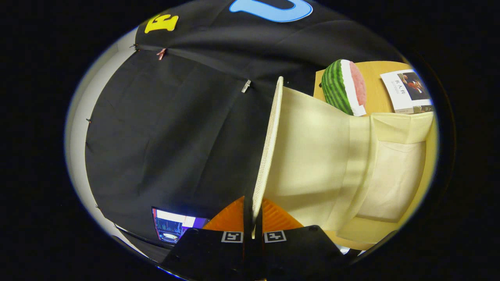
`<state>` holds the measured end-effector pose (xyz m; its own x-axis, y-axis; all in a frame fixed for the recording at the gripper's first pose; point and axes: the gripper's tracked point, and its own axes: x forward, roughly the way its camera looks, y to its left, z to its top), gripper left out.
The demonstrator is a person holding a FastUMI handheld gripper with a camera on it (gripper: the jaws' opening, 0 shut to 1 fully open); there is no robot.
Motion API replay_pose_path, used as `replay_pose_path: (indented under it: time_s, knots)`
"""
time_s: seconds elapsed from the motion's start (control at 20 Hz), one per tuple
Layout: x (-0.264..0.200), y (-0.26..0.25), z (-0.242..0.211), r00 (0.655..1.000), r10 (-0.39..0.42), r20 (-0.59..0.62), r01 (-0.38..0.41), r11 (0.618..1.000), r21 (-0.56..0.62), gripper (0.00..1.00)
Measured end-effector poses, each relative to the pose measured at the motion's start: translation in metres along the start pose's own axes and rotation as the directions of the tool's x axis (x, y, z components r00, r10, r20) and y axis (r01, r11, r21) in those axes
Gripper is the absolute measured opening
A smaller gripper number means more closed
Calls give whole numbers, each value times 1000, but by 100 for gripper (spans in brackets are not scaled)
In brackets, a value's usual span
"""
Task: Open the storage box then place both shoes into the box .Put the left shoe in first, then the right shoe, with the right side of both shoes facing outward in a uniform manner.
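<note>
Pinching the lid [269, 148] of the storage box [390, 175] between my gripper [253, 218] fingers, both pressing on its thin edge, jaws nearly together. The lid is pale cream with a fine mesh-textured rim, swung up edge-on ahead of my fingers. Beyond the lid lies the cream fabric box, its soft walls creased. Past the box, on the wooden table [375, 84], sit a watermelon-slice toy [343, 88] and a book [408, 91].
</note>
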<state>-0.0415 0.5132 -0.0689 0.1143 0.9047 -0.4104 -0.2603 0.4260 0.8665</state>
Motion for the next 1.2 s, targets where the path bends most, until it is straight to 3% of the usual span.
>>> replay_pose_path:
  time_s: [0.25,0.35,0.5,0.7,0.85,1.05,1.2]
  knots:
    - [17,-4,-4,1000,-31,2,31,999,-29,5]
    - [22,-3,1,999,-35,23,35,999,-32,9]
    - [6,-33,20,983,-134,121,150,980,-133,100]
    - [-54,-43,46,950,-189,248,245,944,-219,98]
    - [-113,-65,65,897,-256,361,365,889,-276,98]
    - [-210,-107,80,780,-377,499,546,800,-248,98]
    - [-268,-149,80,700,-460,547,631,756,-173,98]
